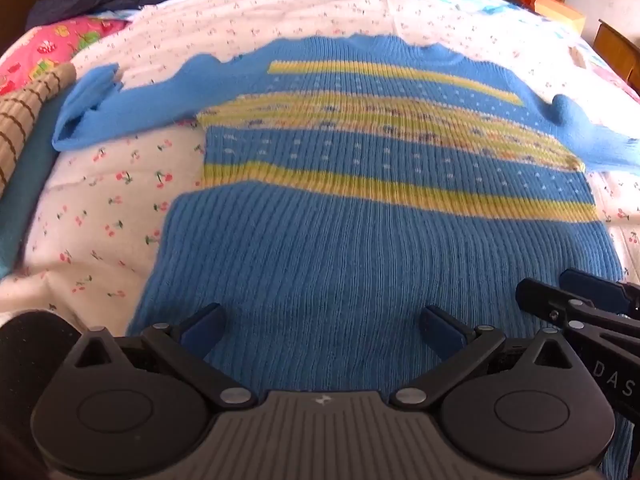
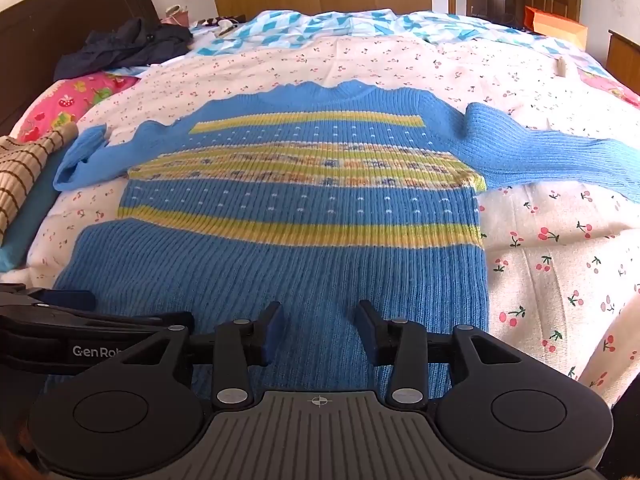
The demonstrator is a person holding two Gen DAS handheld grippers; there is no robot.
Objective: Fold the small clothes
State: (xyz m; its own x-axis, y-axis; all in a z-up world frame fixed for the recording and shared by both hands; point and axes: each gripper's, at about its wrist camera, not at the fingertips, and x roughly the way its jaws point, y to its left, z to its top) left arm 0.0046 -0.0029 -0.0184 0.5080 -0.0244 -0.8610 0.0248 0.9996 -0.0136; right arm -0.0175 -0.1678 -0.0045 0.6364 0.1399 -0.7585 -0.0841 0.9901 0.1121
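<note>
The blue sweater (image 2: 296, 248) with yellow stripes lies flat, front or back up, on the cherry-print blanket (image 2: 560, 264) that covers the bed. Its hem is nearest the cameras and its neck points away toward the far end. Both sleeves are spread out to the sides: the left sleeve (image 1: 120, 108) runs out with its cuff bent over, and the right sleeve (image 2: 552, 152) stretches toward the edge of the right wrist view. No part of the body is turned over itself, so as far as the pictures show, no fold has been made. The spreading looks done; the sleeve folds and the body folds are all left.

The left gripper (image 1: 320, 332) hovers over the hem on the sweater's left part with its jaws wide apart and nothing between them. The right gripper (image 2: 320, 332) sits just beside it over the hem, its jaws apart by a narrower gap, also holding nothing. Whether the fingertips touch the knit I cannot tell.

Around the sweater, a tan striped garment (image 2: 24, 176) lies at the left edge of the bed beside a pink patterned cloth (image 2: 76, 100). A dark jacket (image 2: 124, 46) is heaped farther back, and a blue-and-white checked quilt (image 2: 320, 24) covers the far end.
</note>
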